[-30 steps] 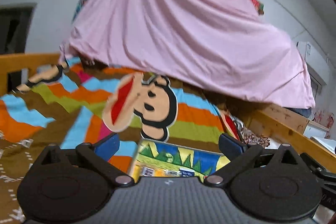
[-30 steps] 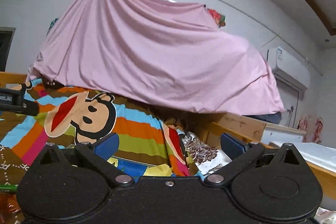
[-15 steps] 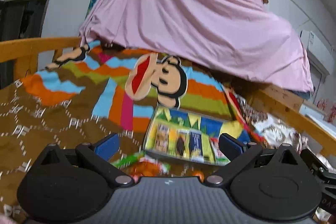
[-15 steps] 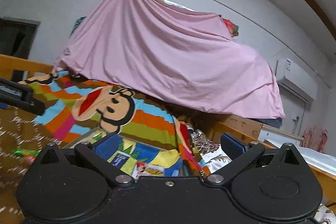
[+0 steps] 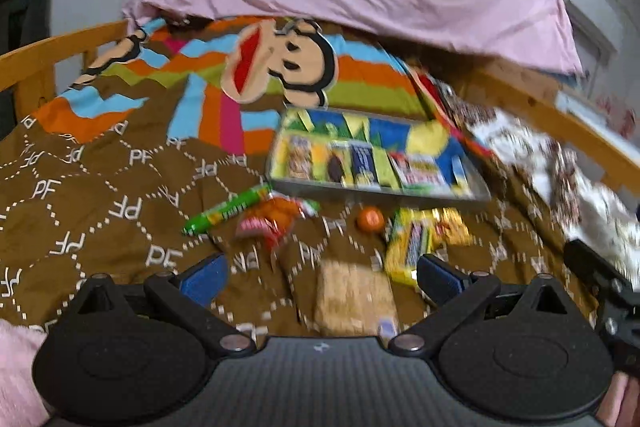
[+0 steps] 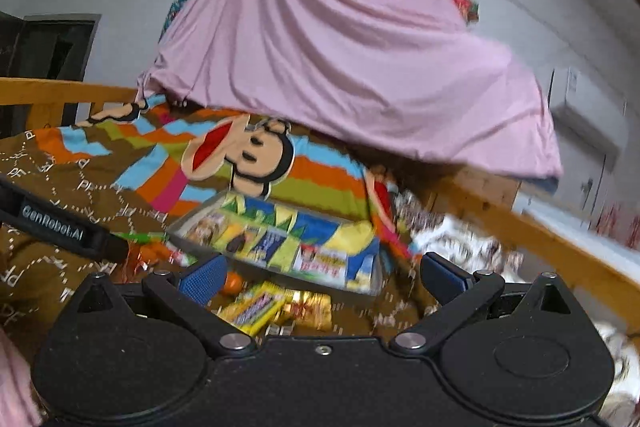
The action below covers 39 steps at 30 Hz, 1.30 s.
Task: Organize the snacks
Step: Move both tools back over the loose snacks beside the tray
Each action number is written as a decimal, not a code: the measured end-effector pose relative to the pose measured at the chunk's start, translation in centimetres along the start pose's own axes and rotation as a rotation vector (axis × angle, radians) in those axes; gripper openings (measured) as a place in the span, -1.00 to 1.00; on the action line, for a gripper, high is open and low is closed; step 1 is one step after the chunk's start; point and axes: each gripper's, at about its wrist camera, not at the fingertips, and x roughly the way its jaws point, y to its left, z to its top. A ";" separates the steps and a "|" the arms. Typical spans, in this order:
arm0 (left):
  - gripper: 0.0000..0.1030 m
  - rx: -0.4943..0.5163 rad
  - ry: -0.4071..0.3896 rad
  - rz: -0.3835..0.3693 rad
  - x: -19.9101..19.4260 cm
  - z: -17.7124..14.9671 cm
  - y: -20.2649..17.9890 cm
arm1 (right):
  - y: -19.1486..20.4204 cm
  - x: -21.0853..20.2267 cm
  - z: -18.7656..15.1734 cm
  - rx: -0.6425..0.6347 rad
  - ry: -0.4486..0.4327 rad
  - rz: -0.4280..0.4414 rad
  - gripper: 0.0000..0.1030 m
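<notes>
Your left hand-held gripper (image 5: 320, 277) and right hand-held gripper (image 6: 320, 269) both hover spread and empty, the colourful rectangular snack tray (image 5: 376, 187) at twelve o'clock on the brown patterned bedspread (image 5: 100, 195).

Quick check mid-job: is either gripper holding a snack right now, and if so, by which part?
Nothing is held. The left gripper and right gripper are both open with empty jaws, above the loose snacks on the blanket.

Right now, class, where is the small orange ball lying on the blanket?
In the left wrist view the small orange ball lies right of centre on the brown blanket, just in front of the snack box and beside the yellow packet.
</notes>
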 end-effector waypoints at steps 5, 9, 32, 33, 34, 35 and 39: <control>0.99 0.103 0.033 0.003 0.3 -0.8 -1.5 | -0.1 0.7 -0.3 0.013 0.051 0.012 0.99; 0.99 0.137 0.056 0.006 0.7 -1.0 -2.1 | -0.2 1.7 -0.6 0.019 0.119 0.027 0.99; 0.99 0.225 0.281 -0.055 5.4 -0.9 -3.5 | -2.7 8.6 -2.8 0.221 0.536 0.111 0.99; 0.99 0.207 0.299 -0.064 5.8 -0.8 -3.3 | -2.7 9.1 -3.0 0.237 0.562 0.126 0.99; 0.99 0.190 0.312 -0.071 6.2 -0.7 -3.1 | -2.8 9.7 -3.2 0.247 0.585 0.136 0.99; 0.99 0.172 0.323 -0.080 6.6 -0.6 -2.9 | -2.9 10.4 -3.3 0.251 0.606 0.143 0.99; 0.99 0.125 0.343 -0.083 8.2 -0.3 -2.5 | -2.9 13.2 -3.4 0.232 0.662 0.155 0.99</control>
